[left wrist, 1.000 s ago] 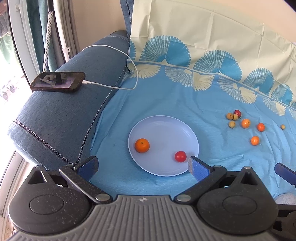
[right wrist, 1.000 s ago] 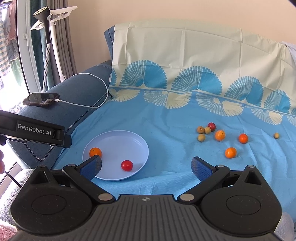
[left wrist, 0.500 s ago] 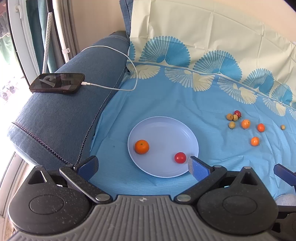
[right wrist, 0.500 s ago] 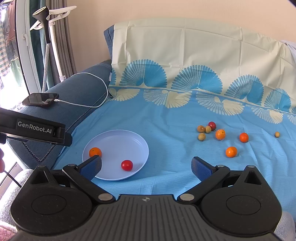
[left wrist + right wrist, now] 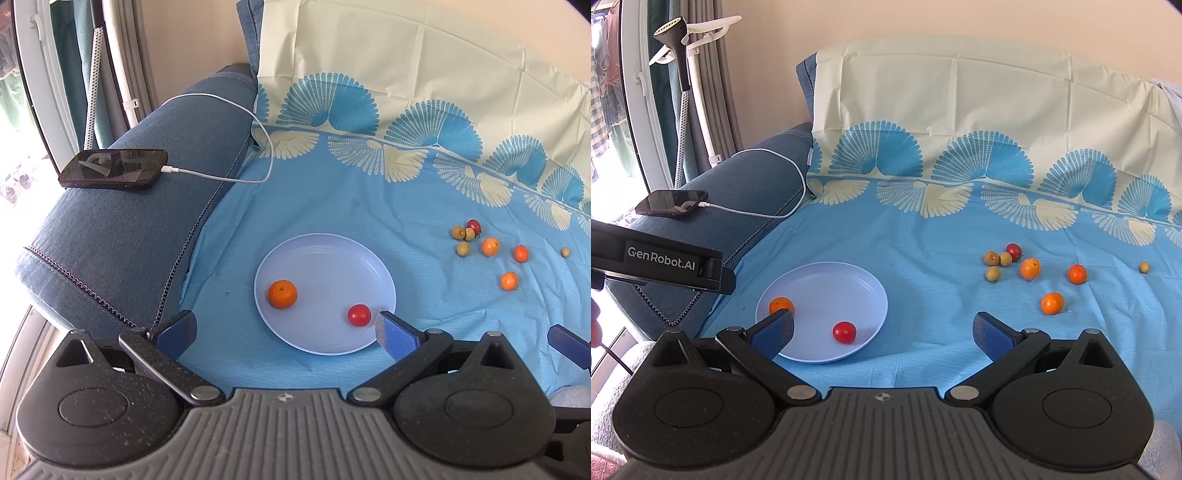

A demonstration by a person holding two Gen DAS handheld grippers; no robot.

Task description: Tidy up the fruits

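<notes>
With an orange (image 5: 282, 294) and a tomato (image 5: 359, 315) already on the plate (image 5: 325, 254), both hand-held grippers, left (image 5: 286, 332) and right (image 5: 882, 330), hover open and empty, so next the right must likely reach the loose fruits (image 5: 1030, 268) on the sheet (image 5: 942, 229).

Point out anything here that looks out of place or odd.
Eight fruits lie loose on the blue sheet, right of the plate, which holds only an orange and a tomato. A charging phone sits on the sofa arm. Nothing spilled or damaged.
</notes>
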